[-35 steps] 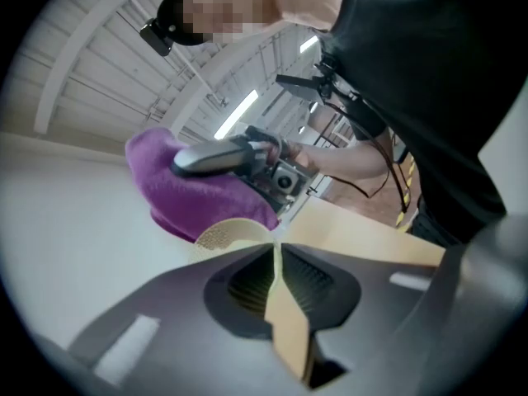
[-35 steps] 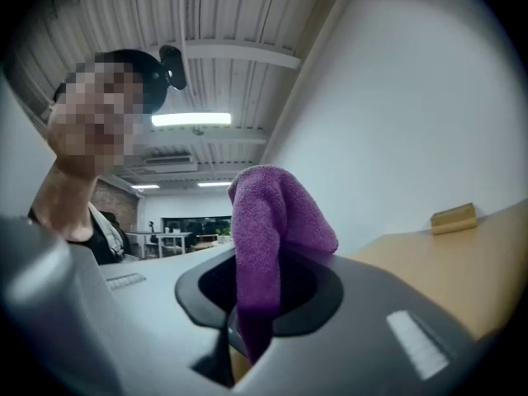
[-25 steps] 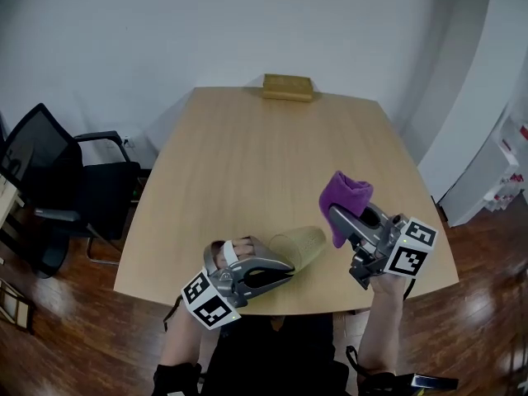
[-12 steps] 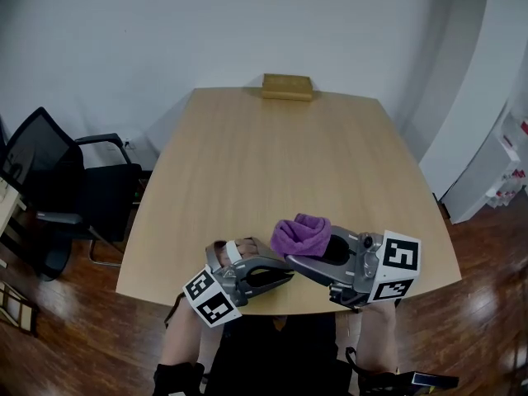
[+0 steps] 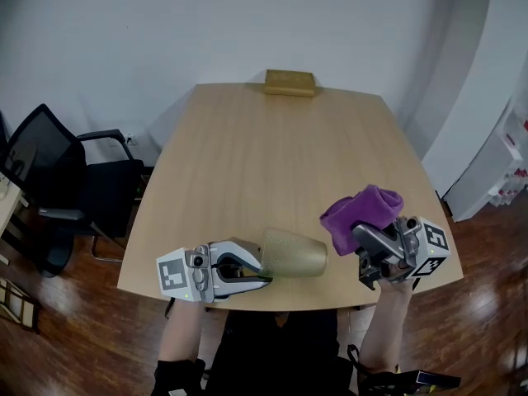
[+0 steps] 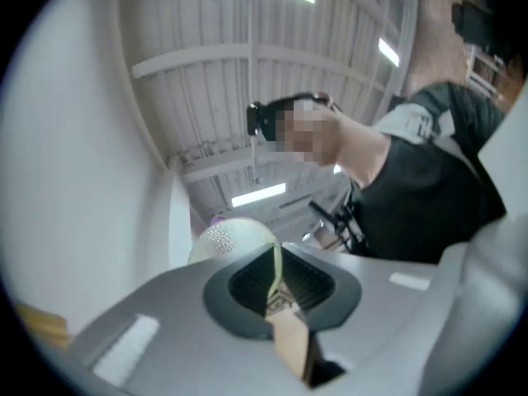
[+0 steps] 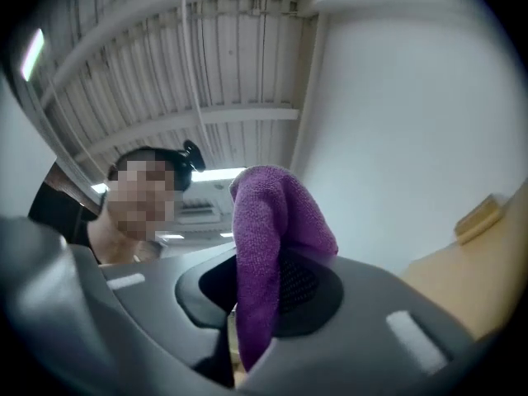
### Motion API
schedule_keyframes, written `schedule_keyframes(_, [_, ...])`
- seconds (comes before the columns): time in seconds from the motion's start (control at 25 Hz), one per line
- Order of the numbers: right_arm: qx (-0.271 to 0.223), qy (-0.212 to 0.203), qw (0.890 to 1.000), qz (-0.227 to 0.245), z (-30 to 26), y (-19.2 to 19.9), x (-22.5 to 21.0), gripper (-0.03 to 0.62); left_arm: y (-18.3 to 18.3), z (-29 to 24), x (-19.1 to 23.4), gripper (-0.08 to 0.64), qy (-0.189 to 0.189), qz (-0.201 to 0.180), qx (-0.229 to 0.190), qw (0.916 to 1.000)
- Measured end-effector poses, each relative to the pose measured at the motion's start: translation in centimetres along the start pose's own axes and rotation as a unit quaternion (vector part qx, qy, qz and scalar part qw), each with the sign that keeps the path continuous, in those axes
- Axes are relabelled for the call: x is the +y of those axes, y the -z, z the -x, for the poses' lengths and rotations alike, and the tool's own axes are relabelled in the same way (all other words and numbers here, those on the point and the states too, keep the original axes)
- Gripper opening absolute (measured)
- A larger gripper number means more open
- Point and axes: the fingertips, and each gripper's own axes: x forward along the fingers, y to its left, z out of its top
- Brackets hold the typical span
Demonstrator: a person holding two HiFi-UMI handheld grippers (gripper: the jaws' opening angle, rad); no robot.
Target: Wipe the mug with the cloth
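The right gripper (image 5: 360, 233) has swung its purple cloth (image 5: 361, 210) off the mug (image 5: 295, 254) and out to the right; the left gripper (image 5: 261, 268) has rolled over, leaving the mug uncovered again.

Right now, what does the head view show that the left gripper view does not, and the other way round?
Only the head view shows the black office chair, the dark wooden floor and the right gripper clamped on the purple terry cloth. Only the left gripper view shows the ribbed ceiling with its strip lights and the black camera on the person's head. Both show the yellow-green dimpled mug, its rim pinched in the left gripper.
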Motion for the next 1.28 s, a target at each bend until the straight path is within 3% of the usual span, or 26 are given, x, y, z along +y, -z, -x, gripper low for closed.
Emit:
schedule_keyframes(0.08, [-0.024,-0.085,0.995,-0.036,-1.0,0.1,2.4,0.058,-1.5,-0.4,-0.3,0.048,0.024,0.060,-0.069,0.9955])
schedule_keyframes(0.16, [-0.029,-0.154,0.984,-0.085,-2.4,0.8,4.7,0.057,-2.3,-0.7,-0.6,0.048,0.048,0.113,-0.116,0.9857])
schedule_keyframes(0.28, [-0.058,-0.214,0.962,-0.160,-3.1,1.0,5.5,0.057,-2.9,-1.1,-0.7,0.048,0.069,0.174,-0.159,0.9693])
schedule_keyframes(0.32, [-0.063,-0.214,0.959,-0.174,-3.2,1.3,5.0,0.057,-2.9,-1.4,-0.7,0.048,0.072,0.190,-0.165,0.9653])
schedule_keyframes(0.48, [-0.053,-0.153,0.967,-0.195,-3.8,4.8,1.3,0.057,-2.0,-2.7,-1.1,0.048,0.078,0.234,-0.173,0.9536])
schedule_keyframes(0.64, [-0.037,-0.050,0.975,-0.212,-3.7,7.5,-2.7,0.057,-2.0,-3.5,0.8,0.048,0.025,0.276,-0.206,0.9383])
schedule_keyframes(0.72, [-0.082,-0.026,0.973,-0.213,-2.0,6.4,-4.0,0.057,-2.1,-3.2,2.2,0.048,-0.007,0.301,-0.227,0.9261])
schedule_keyframes(0.84, [-0.211,-0.078,0.948,-0.224,0.8,1.2,-3.0,0.057,-1.9,-1.8,3.3,0.048,-0.027,0.333,-0.247,0.9097])
schedule_keyframes(0.92, [-0.242,-0.122,0.938,-0.217,1.4,-1.0,-1.4,0.057,-1.7,-1.8,3.2,0.048,-0.016,0.354,-0.250,0.9009])
schedule_keyframes(1.12, [-0.172,-0.199,0.943,-0.202,0.6,0.5,1.8,0.057,-1.3,-3.6,1.6,0.048,0.031,0.399,-0.235,0.8860])
schedule_keyframes(1.28, [-0.105,-0.171,0.954,-0.223,-1.3,3.6,0.6,0.056,-1.0,-4.7,0.6,0.048,0.050,0.408,-0.213,0.8864])
